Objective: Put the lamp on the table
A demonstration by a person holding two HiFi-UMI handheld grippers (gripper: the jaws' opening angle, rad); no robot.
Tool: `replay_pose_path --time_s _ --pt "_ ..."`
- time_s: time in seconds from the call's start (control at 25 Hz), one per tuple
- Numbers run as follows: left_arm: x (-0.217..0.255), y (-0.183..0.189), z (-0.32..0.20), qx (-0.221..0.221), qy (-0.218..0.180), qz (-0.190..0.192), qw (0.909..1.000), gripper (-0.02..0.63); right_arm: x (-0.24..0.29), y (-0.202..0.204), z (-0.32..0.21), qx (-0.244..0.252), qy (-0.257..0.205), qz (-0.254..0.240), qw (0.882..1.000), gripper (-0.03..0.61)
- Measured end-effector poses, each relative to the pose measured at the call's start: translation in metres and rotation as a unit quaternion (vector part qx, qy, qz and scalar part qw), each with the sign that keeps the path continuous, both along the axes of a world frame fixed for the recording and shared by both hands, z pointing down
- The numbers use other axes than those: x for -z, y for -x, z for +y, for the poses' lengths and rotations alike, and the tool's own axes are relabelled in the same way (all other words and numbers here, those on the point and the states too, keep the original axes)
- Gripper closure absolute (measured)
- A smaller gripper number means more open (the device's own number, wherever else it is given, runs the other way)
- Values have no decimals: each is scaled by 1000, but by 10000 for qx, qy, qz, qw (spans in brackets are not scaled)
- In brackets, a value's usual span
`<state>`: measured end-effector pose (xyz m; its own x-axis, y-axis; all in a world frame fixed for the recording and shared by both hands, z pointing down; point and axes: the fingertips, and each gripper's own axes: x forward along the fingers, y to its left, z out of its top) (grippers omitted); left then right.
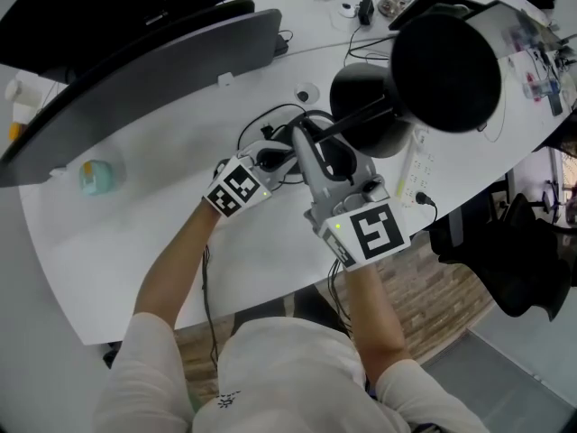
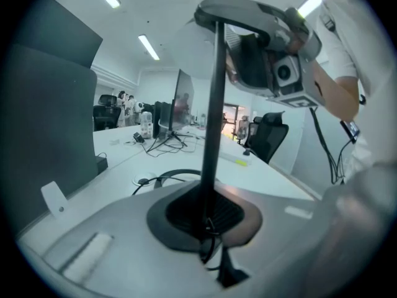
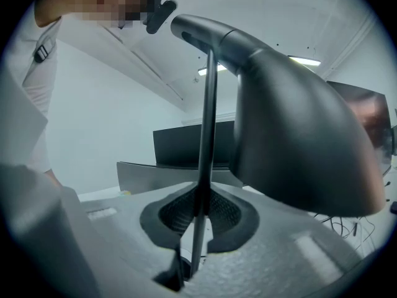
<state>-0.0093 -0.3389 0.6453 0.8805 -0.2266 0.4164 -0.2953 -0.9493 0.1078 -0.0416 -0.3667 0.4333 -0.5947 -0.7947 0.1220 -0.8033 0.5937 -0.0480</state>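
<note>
fingers (image 2: 177, 219) of the left gripper (image 2: 208, 223) are clamped on the lamp stem (image 2: 214, 104). right gripper (image 3: 198, 219) view: its fingers (image 3: 164, 219) also pinch the stem, shade (image 3: 298, 135) alongside. head view: lamp (image 1: 446, 70) held over the table (image 1: 162, 152). judged step: setting down. next: seat it upright, then release.

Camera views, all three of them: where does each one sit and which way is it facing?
Head view: on the person's head, looking down at the table, lamp, forearms, left gripper and right gripper.
Left gripper view: on the left gripper, looking along its fingers across the table; the right gripper shows above.
Right gripper view: on the right gripper, looking along its fingers toward the lampshade; the person's clothing shows left.
Shared: both gripper views show the clamped stem.
</note>
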Motion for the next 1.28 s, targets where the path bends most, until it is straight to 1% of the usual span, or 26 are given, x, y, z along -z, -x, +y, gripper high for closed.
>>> replay_pose_path --time_s 0.44,0.76,1.28 --pt "-9 0 1 -97 40 -152 9998 601 -9 -7 -2 -138 130 -101 9998 551" --pt "-13 3 1 -116 102 -234 9996 601 -12 -4 -3 -95 140 -106 9998 551" --pt "-19 10 -11 148 204 -373 9990 601 -17 8 -10 14 91 -96 9999 551"
